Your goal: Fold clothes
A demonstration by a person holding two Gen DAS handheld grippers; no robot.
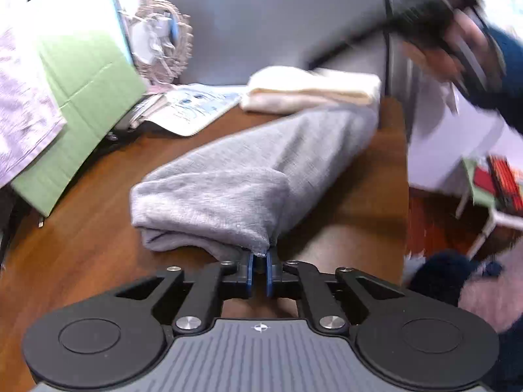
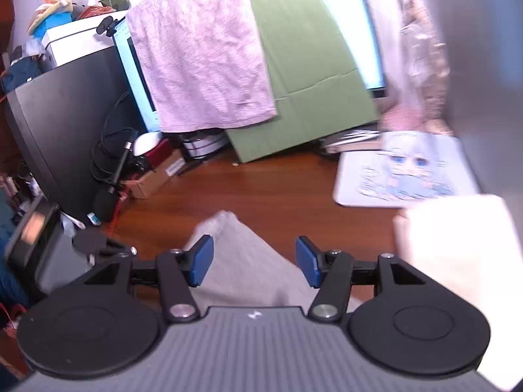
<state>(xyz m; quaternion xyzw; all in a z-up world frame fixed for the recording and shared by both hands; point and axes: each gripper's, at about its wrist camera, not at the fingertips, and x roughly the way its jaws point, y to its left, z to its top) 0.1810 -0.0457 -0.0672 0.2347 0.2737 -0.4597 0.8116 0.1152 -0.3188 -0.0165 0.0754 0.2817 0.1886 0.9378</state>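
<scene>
A grey garment (image 1: 248,176) lies folded in a long bundle on the brown wooden table (image 1: 81,245). My left gripper (image 1: 260,256) is shut on the near corner of the grey garment, with cloth pinched between the blue pads. My right gripper (image 2: 255,261) is open and empty, hovering above the grey garment (image 2: 248,261), which shows between its blue pads (image 2: 202,259). In the left wrist view the right gripper (image 1: 434,13) is a dark blur raised at the top right, held by a hand.
A folded cream towel (image 1: 310,88) lies at the table's far end and shows again at the right (image 2: 457,248). A printed mouse pad (image 2: 402,173), green cardboard (image 2: 304,75), a pink towel (image 2: 202,49) over a monitor, cables and boxes crowd the back. The table's right edge (image 1: 403,196) drops to the floor.
</scene>
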